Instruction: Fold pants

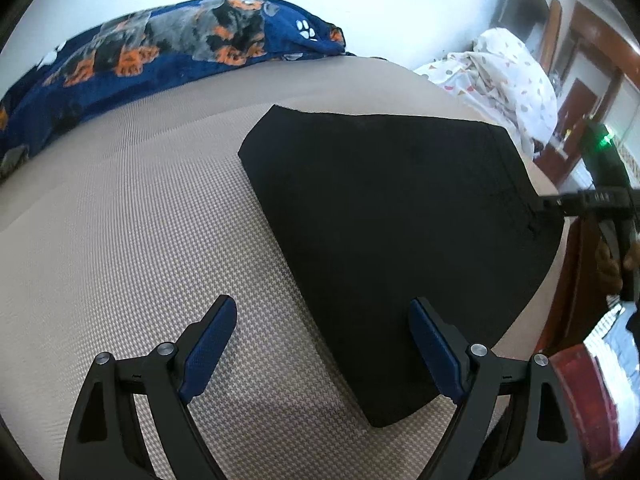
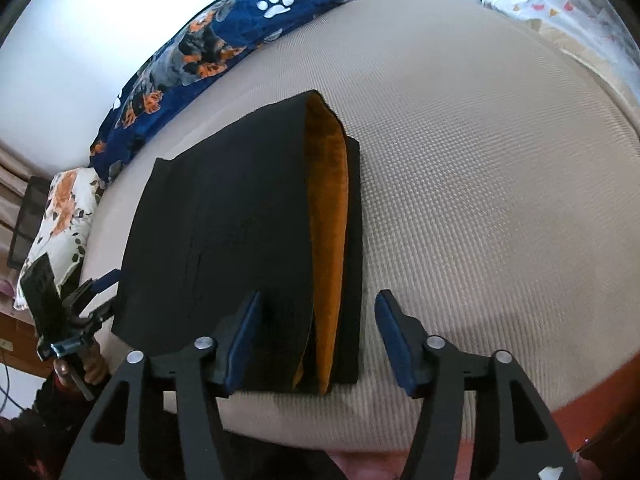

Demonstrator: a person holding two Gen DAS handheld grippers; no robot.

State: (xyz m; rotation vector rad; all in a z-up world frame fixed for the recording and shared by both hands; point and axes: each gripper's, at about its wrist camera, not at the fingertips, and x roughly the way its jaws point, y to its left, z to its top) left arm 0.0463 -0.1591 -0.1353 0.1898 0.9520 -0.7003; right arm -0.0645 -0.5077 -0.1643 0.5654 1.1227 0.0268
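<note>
- While nothing is gripped, the left tool (image 1: pixel 322 322) is held wide apart just above the bed (image 1: pixel 120 220), with one blue pad (image 1: pixel 210 350) over the bare cover and the other over the near edge of the pants (image 1: pixel 392 232).
- No contact between the left tool and the cloth can be made out; it appears to hover at the near long edge.
- The right tool (image 2: pixel 318 316) is likewise spread wide and empty, its jaws set either side of the end of the folded stack, where the orange lining (image 2: pixel 330 240) is exposed between black layers.
- Whether the right tool's left pad (image 2: pixel 242 344) touches the cloth cannot be told.
- The pants are laid as a flat, compact black bundle near the bed's edge, already doubled over; the folding is judged nearly finished.
- The tools are probably placed at two sides so that the bundle can be squared or given a last fold.
- Further out, a blue dog-print blanket (image 1: pixel 168 44) and a white patterned quilt (image 1: pixel 508 72) are lying at the far edge of the bed.
</note>
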